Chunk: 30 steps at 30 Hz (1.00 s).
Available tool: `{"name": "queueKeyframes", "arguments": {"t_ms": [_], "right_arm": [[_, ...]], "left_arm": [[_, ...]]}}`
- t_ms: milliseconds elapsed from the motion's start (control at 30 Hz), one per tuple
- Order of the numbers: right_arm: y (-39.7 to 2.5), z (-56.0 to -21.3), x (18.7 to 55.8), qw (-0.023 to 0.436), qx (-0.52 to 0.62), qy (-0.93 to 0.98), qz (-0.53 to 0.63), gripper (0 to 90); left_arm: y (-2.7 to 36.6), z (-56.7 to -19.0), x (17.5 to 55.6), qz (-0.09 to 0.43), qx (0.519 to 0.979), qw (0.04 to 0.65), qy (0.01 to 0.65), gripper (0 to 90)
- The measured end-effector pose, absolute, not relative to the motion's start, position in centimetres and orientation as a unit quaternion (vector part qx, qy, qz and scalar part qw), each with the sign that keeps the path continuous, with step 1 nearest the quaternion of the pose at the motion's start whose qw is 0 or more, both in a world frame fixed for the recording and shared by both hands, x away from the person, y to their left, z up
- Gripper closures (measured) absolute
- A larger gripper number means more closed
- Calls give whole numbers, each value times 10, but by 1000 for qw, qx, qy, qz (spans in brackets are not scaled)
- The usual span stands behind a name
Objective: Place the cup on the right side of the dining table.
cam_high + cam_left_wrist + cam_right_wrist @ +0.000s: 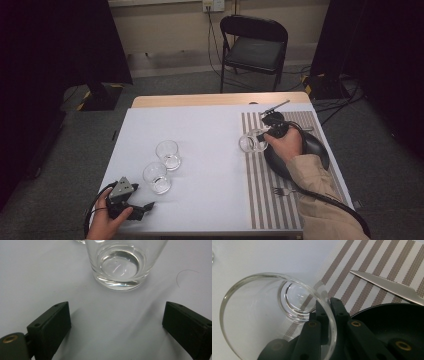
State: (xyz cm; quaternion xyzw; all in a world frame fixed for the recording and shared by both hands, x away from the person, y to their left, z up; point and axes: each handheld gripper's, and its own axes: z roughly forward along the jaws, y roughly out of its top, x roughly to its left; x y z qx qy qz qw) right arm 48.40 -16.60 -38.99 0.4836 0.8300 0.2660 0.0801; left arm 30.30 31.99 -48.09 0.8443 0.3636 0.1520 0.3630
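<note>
My right gripper (pixel 263 136) is shut on the rim of a clear glass (pixel 250 142), held tilted over the left edge of the striped placemat (pixel 260 190). In the right gripper view the jaws pinch the glass (pixel 262 315) wall, one inside and one outside. Two more clear glasses (pixel 167 154) (pixel 157 177) stand on the white table. My left gripper (pixel 142 207) rests near the front left edge, open, with the nearer glass (pixel 122 265) just ahead of its jaws.
A black plate (pixel 315 150) lies on the placemat under my right hand, with a knife (pixel 392 286) beyond it and a fork (pixel 282 190) near the front. A black folding chair (pixel 255 47) stands behind the table.
</note>
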Motion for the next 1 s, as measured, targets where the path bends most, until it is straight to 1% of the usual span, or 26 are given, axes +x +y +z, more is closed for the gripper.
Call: {"name": "queueKeyframes", "arguments": {"t_ms": [533, 1000], "right_arm": [[-166, -399, 488, 88, 491, 828, 255, 857], [-167, -404, 488, 105, 492, 830, 239, 857]], "left_arm": [[320, -481, 303, 152, 844, 363, 363, 74], [320, -481, 303, 152, 845, 362, 363, 75]]}}
